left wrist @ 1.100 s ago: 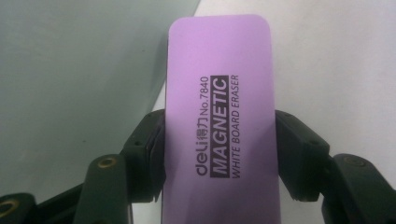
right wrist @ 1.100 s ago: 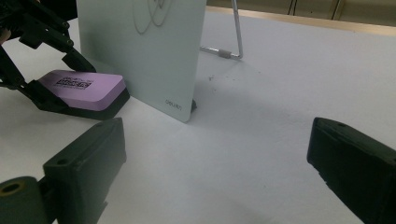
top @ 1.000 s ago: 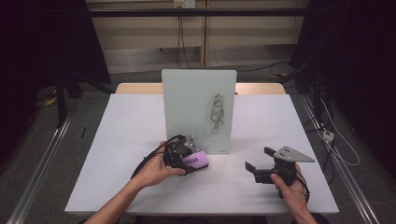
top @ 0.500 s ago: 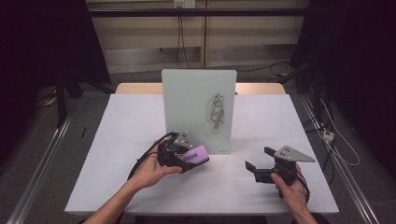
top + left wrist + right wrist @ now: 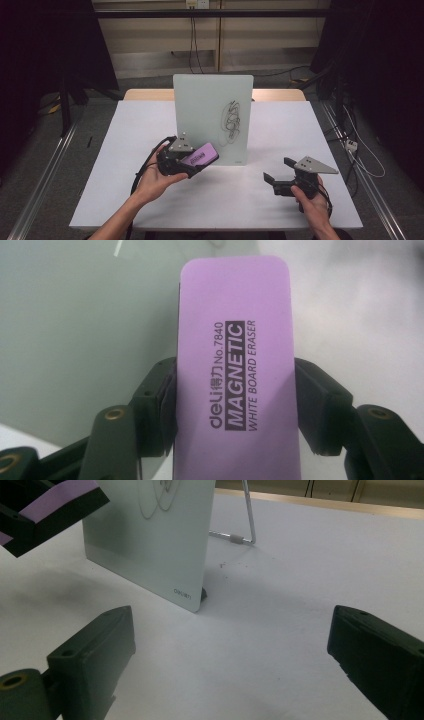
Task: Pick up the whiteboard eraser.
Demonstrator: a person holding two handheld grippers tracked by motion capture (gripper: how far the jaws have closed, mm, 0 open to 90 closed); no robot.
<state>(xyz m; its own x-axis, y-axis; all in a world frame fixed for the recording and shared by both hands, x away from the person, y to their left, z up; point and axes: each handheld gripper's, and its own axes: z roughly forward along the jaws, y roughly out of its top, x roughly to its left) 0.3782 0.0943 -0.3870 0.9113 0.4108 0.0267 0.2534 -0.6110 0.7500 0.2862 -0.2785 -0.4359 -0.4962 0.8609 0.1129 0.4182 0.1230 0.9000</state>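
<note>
A small glass whiteboard [image 5: 212,117] stands upright on a wire stand at the table's middle, with a black scribble [image 5: 232,121] on its right half. My left gripper [image 5: 192,161] is shut on a purple magnetic whiteboard eraser [image 5: 199,155], lifted off the table just in front of the board's lower left part. In the left gripper view the eraser [image 5: 237,370] sits clamped between both pads, pointing at the board [image 5: 85,325]. My right gripper [image 5: 277,172] rests open near the table's front right, with nothing between its jaws. In the right gripper view the board [image 5: 150,535] stands ahead and the eraser [image 5: 55,502] hangs at top left.
The white table [image 5: 125,130] has free surface left and right of the board. Its front edge lies close to both hands. The board's wire stand [image 5: 240,535] reaches back behind it. Cables trail on the floor beyond the table's right side [image 5: 360,155].
My left gripper has risen off the table with the eraser and tilted it up toward the board. The right gripper has stayed where it was.
</note>
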